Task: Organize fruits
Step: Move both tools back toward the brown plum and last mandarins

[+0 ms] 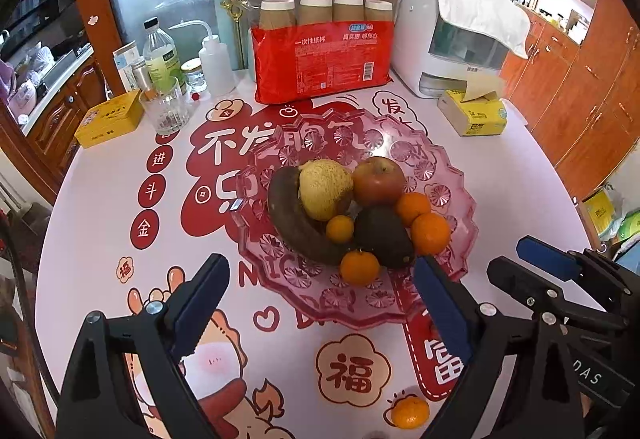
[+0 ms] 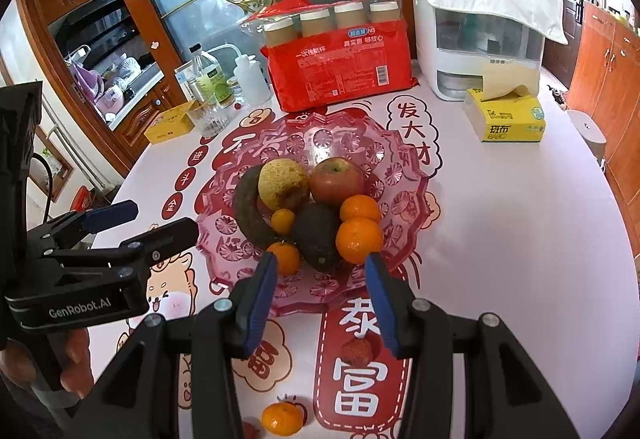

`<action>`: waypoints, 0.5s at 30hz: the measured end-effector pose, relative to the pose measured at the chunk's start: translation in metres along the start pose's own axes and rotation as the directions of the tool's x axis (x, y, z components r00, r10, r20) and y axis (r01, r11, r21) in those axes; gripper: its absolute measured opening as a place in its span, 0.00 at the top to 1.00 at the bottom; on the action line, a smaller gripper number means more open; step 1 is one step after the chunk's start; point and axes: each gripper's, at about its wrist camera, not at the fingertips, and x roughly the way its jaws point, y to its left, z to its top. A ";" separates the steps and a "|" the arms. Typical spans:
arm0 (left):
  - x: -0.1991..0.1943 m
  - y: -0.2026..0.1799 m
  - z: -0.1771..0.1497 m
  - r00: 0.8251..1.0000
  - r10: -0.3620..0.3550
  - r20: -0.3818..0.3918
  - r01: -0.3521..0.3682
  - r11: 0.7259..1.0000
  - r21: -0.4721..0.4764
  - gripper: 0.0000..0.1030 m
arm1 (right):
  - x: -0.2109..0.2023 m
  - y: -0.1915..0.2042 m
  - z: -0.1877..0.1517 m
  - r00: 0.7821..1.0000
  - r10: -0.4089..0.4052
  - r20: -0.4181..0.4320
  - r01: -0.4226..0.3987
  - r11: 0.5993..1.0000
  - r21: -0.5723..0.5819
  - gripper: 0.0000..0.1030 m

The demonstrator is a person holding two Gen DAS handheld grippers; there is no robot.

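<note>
Pink glass fruit dish (image 1: 448, 175) at table centre holds apple (image 1: 378, 181), pear, avocado, blackened banana, four tangerines. One tangerine (image 2: 282, 418) lies loose at 6 o'clock, lychee (image 2: 356, 352) beside. Left gripper (image 1: 320, 303) jaws wide, empty; right gripper (image 2: 322, 303) part-open, empty.

**Occlusions and cut-offs, both wrist views**

Left wrist view: right gripper (image 1: 520, 259) cut off by the right edge; its body runs out of frame. Lower rim of the pink fruit plate (image 1: 280, 291) partly covered by the left gripper's fingers (image 1: 440, 303).

Right wrist view: left gripper (image 2: 156, 219) cut off at the left edge. A small red thing (image 2: 250, 431) at the bottom edge is cropped and cannot be identified. Banana (image 2: 248, 215) partly hidden behind the pear (image 2: 282, 183). Small print on the red paper-cup pack (image 2: 340, 75) unreadable.
</note>
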 end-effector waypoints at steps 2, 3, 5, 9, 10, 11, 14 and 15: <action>-0.006 0.000 -0.003 1.000 -0.002 0.009 0.002 1.000 -0.001 0.10 | -0.005 0.002 -0.003 1.000 0.000 0.005 0.000 1.000 -0.004 0.55; -0.010 0.000 -0.006 1.000 -0.003 0.013 0.003 1.000 -0.001 0.10 | -0.009 0.003 -0.006 1.000 0.000 0.008 0.000 1.000 -0.008 0.55; -0.017 -0.001 -0.013 1.000 -0.007 0.020 0.007 1.000 -0.002 0.10 | -0.014 0.004 -0.010 1.000 -0.001 0.010 0.001 1.000 -0.012 0.55; -0.026 -0.003 -0.031 1.000 -0.007 0.025 0.007 1.000 -0.006 0.10 | -0.021 0.006 -0.026 1.000 0.003 0.005 -0.003 1.000 -0.025 0.55; -0.028 -0.003 -0.036 1.000 -0.005 0.025 0.005 1.000 -0.007 0.10 | -0.023 0.007 -0.031 1.000 0.005 0.001 -0.004 1.000 -0.030 0.55; -0.030 -0.004 -0.043 1.000 -0.003 0.025 0.003 1.000 -0.007 0.10 | -0.024 0.008 -0.037 1.000 0.005 -0.003 -0.005 0.999 -0.037 0.55; -0.034 -0.008 -0.064 1.000 0.003 0.021 -0.003 1.000 0.000 0.10 | -0.025 0.009 -0.057 1.000 -0.003 -0.023 0.002 0.998 -0.058 0.55; -0.035 -0.009 -0.072 1.000 0.007 0.018 -0.007 1.000 0.003 0.10 | -0.025 0.009 -0.062 1.000 -0.004 -0.029 0.002 0.998 -0.062 0.55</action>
